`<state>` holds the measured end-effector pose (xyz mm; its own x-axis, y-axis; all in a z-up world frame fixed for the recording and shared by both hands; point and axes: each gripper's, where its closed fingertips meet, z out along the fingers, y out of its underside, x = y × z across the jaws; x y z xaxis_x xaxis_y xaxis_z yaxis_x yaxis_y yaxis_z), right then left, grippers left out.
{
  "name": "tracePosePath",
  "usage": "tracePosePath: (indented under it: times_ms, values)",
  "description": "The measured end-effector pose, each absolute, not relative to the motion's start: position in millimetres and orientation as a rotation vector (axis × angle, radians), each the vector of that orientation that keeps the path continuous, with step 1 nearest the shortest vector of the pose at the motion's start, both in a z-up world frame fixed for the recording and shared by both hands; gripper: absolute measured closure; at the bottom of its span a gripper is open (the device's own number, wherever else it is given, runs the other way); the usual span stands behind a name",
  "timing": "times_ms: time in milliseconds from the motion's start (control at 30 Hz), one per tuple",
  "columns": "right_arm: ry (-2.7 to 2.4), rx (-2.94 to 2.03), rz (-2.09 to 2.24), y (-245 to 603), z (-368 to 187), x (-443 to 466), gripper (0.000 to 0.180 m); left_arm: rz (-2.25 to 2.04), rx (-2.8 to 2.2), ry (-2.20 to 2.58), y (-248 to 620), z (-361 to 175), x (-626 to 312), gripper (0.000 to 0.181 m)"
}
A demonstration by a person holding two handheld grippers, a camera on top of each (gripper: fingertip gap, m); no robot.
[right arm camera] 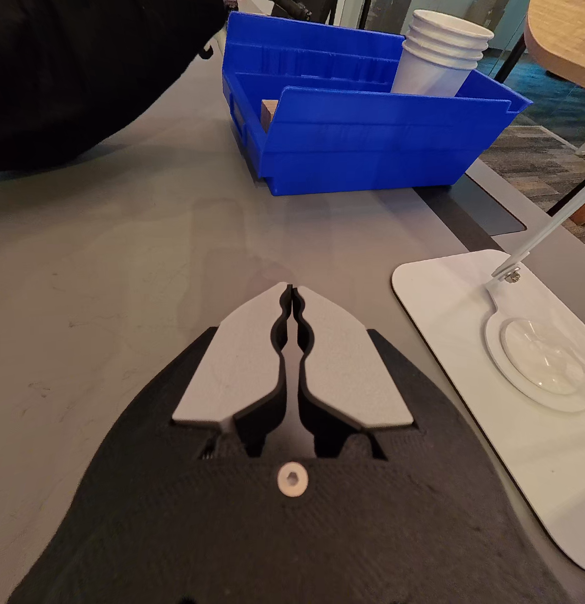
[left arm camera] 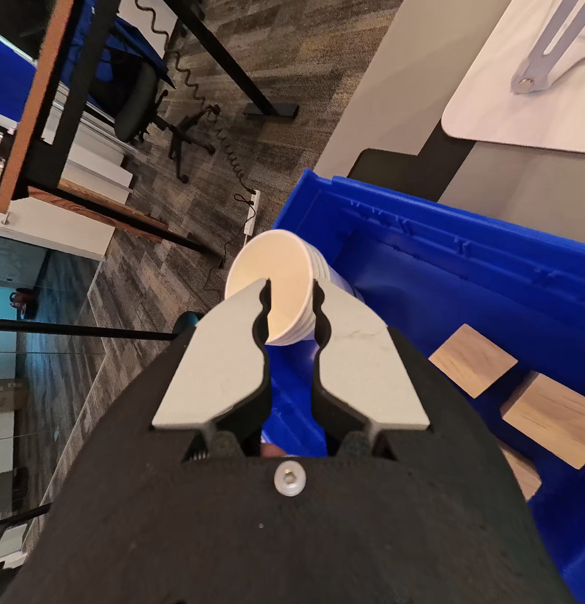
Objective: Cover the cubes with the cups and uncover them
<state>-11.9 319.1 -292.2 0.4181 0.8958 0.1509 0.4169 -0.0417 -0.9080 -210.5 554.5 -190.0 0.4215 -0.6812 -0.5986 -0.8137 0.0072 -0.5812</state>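
Several nested cups [left arm camera: 278,287] in blue bin [left arm camera: 447,261], rim wall between left gripper [left arm camera: 291,294] fingers, narrow gap, pinch not confirmed (contact hidden). Risk: whole stack lifting together instead of one cup, since cups sit tightly nested; thin rim crushing or slipping under off-centre squeeze. Wooden cubes [left arm camera: 474,359] also in bin, at 4 o'clock from cups. Right gripper [right arm camera: 291,289] pressed closed, empty, hovering over grey table [right arm camera: 121,261], bin at 12 o'clock.
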Motion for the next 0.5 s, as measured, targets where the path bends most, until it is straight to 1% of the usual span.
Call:
tracePosePath:
  times_ms: [100,500]
  values:
    - [-1.172,-1.648,0.581,319.0,-292.8,-12.2,0.180,0.171,-1.706,1.308,552.9,-185.9,-207.8,0.158]
    - [-1.177,-1.648,0.582,318.6,-293.3,-12.6,0.180,0.216,-1.773,1.352,562.7,-211.9,-210.5,0.159]
